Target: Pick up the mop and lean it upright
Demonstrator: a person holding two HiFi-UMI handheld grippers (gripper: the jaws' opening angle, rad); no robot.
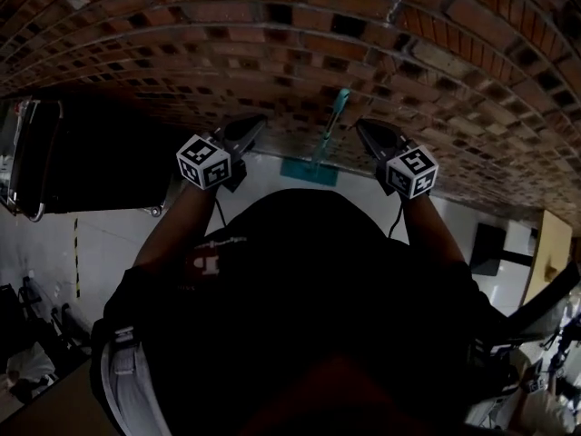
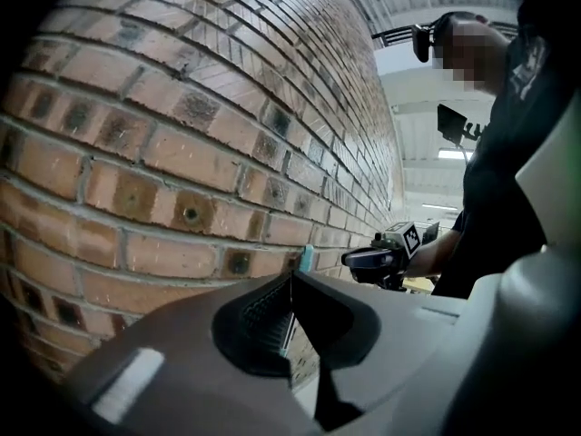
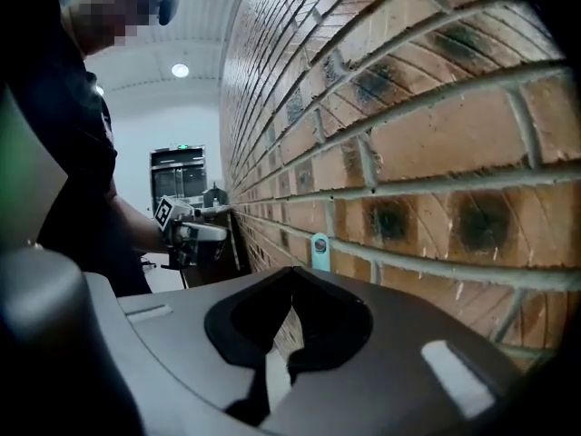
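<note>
Checking status: we found the teal-handled flat mop (image 1: 329, 125) leaned upright against the red brick wall (image 1: 272, 44), with the handle tilted slightly. Its teal rectangular mop head (image 1: 309, 171) sat on the white floor (image 1: 263, 182) at the foot of the wall.

We held both tools up facing the wall, one on each side of the handle and neither touching it. The left gripper (image 1: 257, 123) was left of the handle and near the wall, with its jaws together and clamped on nothing. In its own view the tips met, and a sliver of teal handle showed through the gap below them. The rounded teal handle end (image 2: 308, 258) showed just above the tips, against the wall.

The right gripper (image 1: 363, 127) was right of the handle and also near the wall, with its jaws together and nothing held. In its view the handle end, with its hanging hole, lay flat on the brick just past the tips.

Each gripper's black-and-white marker cube (image 1: 204, 162) faced up, on the side away from the wall. A black boxy unit (image 1: 91, 162) stood against the wall, well left of the mop.
</note>
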